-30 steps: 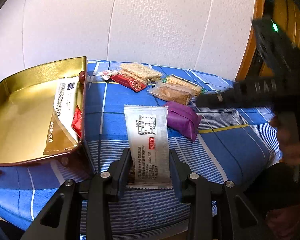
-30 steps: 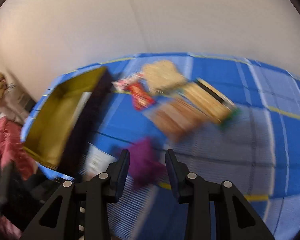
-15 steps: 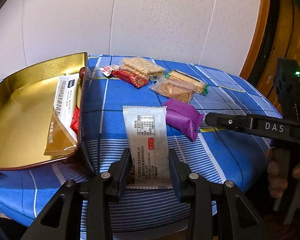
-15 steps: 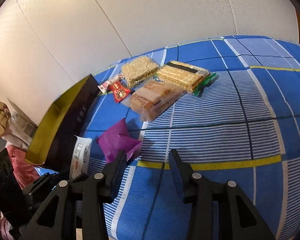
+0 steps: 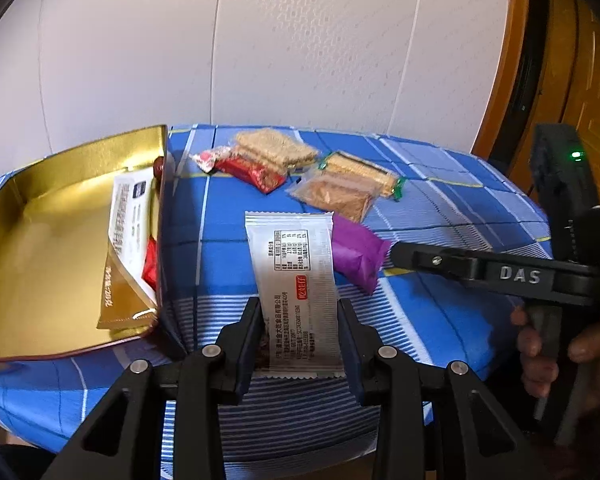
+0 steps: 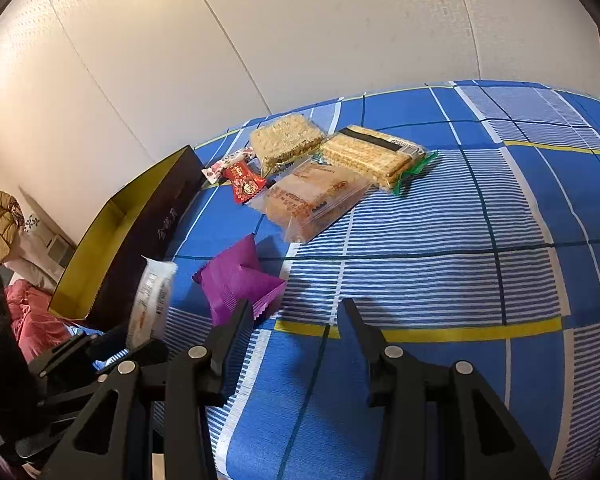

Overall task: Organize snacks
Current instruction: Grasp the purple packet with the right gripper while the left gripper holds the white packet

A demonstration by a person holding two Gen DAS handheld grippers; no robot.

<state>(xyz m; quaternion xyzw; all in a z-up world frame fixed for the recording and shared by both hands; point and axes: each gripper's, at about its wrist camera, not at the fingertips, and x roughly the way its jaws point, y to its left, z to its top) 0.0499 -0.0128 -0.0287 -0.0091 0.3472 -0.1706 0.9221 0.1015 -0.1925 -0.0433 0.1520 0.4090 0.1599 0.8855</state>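
My left gripper (image 5: 299, 308) is shut on the near end of a white snack packet (image 5: 292, 264), which juts forward over the blue checked tablecloth. The same packet (image 6: 152, 300) shows at the left of the right wrist view. Just right of it lies a purple packet (image 5: 356, 252). My right gripper (image 6: 295, 306) hovers low over the cloth with its jaws apart and nothing between them; its left finger is just beside the purple packet (image 6: 240, 280). A gold tin tray (image 5: 40, 240) at the left holds a white-and-gold packet (image 5: 126, 216) and a red one (image 5: 150, 264).
Further back on the cloth lie a red sweet wrapper (image 6: 244, 182) and three clear packs of crackers (image 6: 286, 142) (image 6: 312, 200) (image 6: 372, 156). A white wall stands behind the table. A hand (image 5: 540, 344) grips the right gripper's handle at the table's right edge.
The right gripper swung in from the right and came down toward the cloth beside the purple packet, its jaws spreading wider. The left gripper kept still with the white packet.
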